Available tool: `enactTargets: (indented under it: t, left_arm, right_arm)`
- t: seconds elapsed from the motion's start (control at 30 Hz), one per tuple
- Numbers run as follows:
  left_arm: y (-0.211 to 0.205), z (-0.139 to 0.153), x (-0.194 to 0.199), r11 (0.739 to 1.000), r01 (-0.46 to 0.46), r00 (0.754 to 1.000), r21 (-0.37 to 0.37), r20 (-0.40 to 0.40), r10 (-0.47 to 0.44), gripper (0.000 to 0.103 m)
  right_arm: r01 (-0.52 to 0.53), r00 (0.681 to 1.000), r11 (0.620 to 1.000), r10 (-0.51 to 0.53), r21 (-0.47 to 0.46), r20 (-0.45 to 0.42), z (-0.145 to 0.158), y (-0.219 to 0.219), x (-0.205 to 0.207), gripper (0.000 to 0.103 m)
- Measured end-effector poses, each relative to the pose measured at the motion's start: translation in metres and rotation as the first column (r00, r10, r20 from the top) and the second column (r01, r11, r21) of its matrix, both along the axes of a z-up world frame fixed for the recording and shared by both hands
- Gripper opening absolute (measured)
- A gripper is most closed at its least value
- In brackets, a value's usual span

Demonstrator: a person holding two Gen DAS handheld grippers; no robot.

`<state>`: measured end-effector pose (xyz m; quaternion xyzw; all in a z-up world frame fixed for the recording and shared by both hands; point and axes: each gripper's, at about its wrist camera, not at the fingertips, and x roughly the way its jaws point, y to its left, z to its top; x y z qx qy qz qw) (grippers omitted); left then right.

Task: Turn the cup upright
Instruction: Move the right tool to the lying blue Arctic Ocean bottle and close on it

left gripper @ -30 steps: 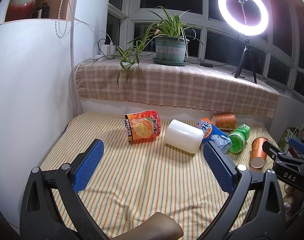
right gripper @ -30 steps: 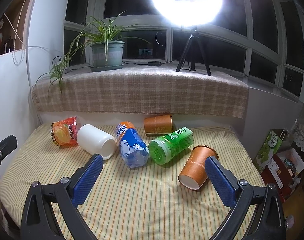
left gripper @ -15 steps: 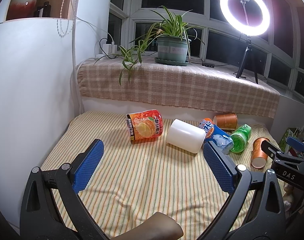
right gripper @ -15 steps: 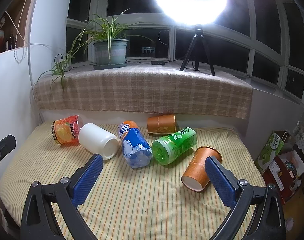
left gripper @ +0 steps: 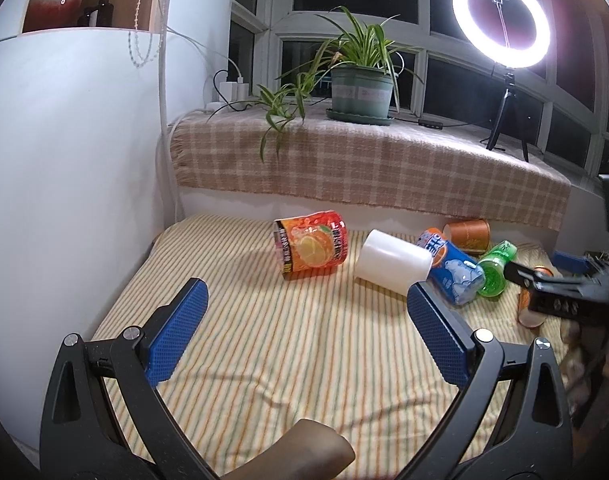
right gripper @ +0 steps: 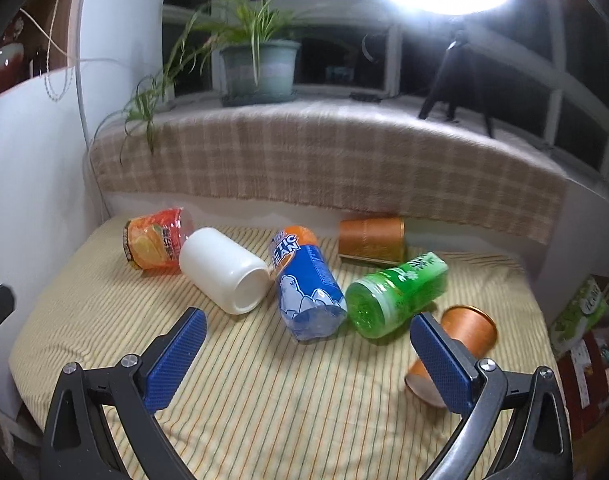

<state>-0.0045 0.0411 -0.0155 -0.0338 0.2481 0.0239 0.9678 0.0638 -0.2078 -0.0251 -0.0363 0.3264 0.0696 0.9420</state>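
Observation:
Several cups lie on their sides on a striped cloth (right gripper: pixel 264 380): an orange fruit-print cup (right gripper: pixel 156 244), a white cup (right gripper: pixel 224 272), a blue cup (right gripper: pixel 304 292), a green cup (right gripper: pixel 396 296) and two copper paper cups, one at the back (right gripper: pixel 372 240) and one near right (right gripper: pixel 464 332). My right gripper (right gripper: pixel 308 344) is open and empty, just short of the blue and green cups. My left gripper (left gripper: pixel 304 320) is open and empty, short of the fruit-print cup (left gripper: pixel 312 248) and white cup (left gripper: pixel 392 260).
A white curved wall (left gripper: pixel 64 160) bounds the left side. A checked-cloth ledge (right gripper: pixel 324 160) behind holds a potted plant (left gripper: pixel 360 88) and a ring light on a tripod (left gripper: pixel 504 24). A green box (right gripper: pixel 580 312) stands off the right edge.
Both grippers have moved forward toward the cups, which now look larger. The right gripper has come in lower and closer. The cups have not moved.

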Motion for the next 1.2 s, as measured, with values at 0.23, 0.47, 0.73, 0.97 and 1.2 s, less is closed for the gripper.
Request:
enactTargets:
  t: [0.23, 0.47, 0.73, 0.97, 1.2]
  left_arm:
    - [0.017, -0.005, -0.004, 0.999, -0.035, 0.999, -0.005, -0.021, 0.035, 0.101]
    - [0.027, -0.01, -0.005, 0.999, -0.052, 0.998, -0.006, -0.032, 0.051, 0.101]
    - [0.036, -0.01, -0.005, 0.997, -0.076, 0.996, -0.017, -0.04, 0.075, 0.101]
    - [0.04, -0.011, -0.004, 0.996, -0.081, 0.996, -0.027, -0.044, 0.08, 0.101]
    - [0.04, -0.012, -0.002, 0.996, -0.081, 0.996, -0.029, -0.049, 0.08, 0.101]
  right_arm:
    - [-0.124, 0.982, 0.992, 0.117, -0.034, -0.147, -0.013, 0.005, 0.055, 0.093]
    - [-0.242, 0.931, 0.967, 0.21, -0.076, -0.299, -0.025, 0.015, 0.107, 0.084]
    - [-0.306, 0.888, 0.939, 0.222, -0.157, -0.403, -0.049, 0.03, 0.134, 0.082]
    - [-0.332, 0.867, 0.921, 0.212, -0.205, -0.451, -0.067, 0.039, 0.145, 0.081]
    - [-0.315, 0.867, 0.921, 0.181, -0.229, -0.464, -0.08, 0.042, 0.155, 0.07]
